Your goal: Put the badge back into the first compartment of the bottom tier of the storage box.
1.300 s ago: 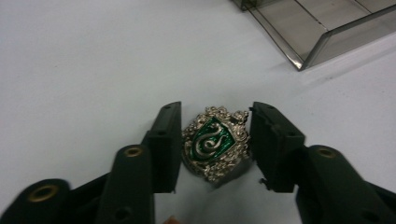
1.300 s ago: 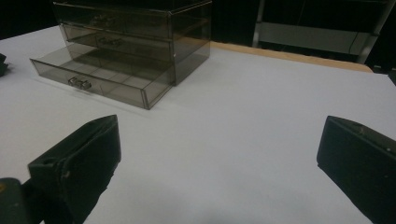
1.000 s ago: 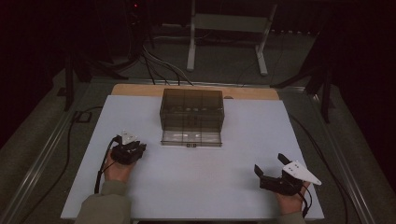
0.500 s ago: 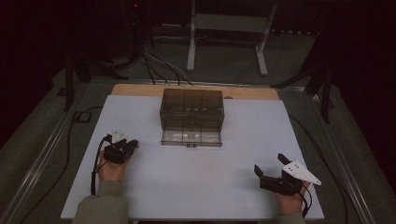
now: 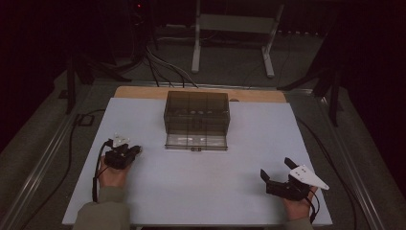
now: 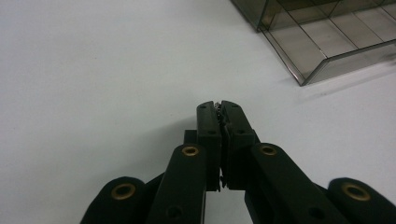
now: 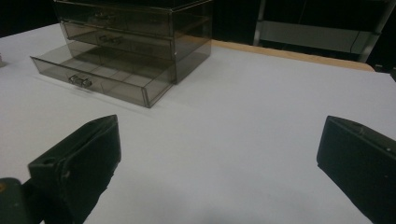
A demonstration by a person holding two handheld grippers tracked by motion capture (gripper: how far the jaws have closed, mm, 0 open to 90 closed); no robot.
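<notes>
Item one, the left gripper (image 5: 133, 151): held in the person's left hand (image 5: 112, 176), it is found to the near left of the drawer unit (image 5: 197, 114), well apart from it, low over the white table top (image 5: 201, 191). In the left gripper view its jaws are seen pressed together along their length; something small and pale shows at the very tips (too small to be identified), so whether anything is gripped cannot be told. A dark cable (image 5: 97, 172) is seen trailing from it back along the forearm. Item two, the drawer unit itself: a smoke-tinted, see-through plastic chest of three stacked drawers, placed centrally toward the far side of the table top, just in front of a bare wooden strip (image 5: 143, 92). Its bottom drawer (image 5: 196, 141) is pulled out toward the person, and its inner dividers are visible in the left gripper view; the two upper drawers are seen pushed in. Item three, the right gripper (image 5: 277, 172): held in the right hand (image 5: 298, 208), it is located to the near right of the drawer unit, well apart from it, with jaws spread wide and nothing between them. A grey three-cornered plate (image 5: 310, 175) is carried on top.
</notes>
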